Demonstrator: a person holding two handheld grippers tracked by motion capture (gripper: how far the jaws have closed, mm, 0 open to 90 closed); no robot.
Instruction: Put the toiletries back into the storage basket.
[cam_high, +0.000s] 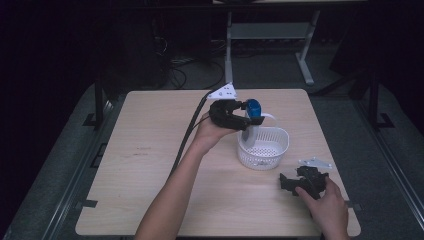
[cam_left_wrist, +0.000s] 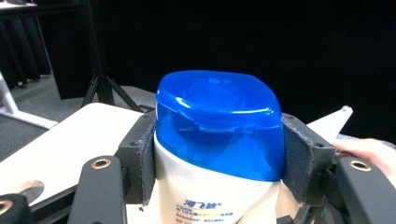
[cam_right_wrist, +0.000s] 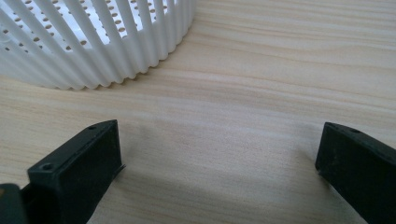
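A white bottle with a blue cap is held upright over the near-left rim of a white perforated basket. My left gripper is shut on the bottle just below its cap, both pads pressed against its sides. Whether the bottle's base touches the basket floor is hidden. My right gripper rests low on the wooden table near the front right, jaws wide apart with bare wood between them, a short way from the basket's ribbed wall.
The basket stands right of the table's centre. A person's right hand holds the right gripper near the table's front right corner. A grey three-cornered plate lies beside it. White desk legs stand beyond the far edge.
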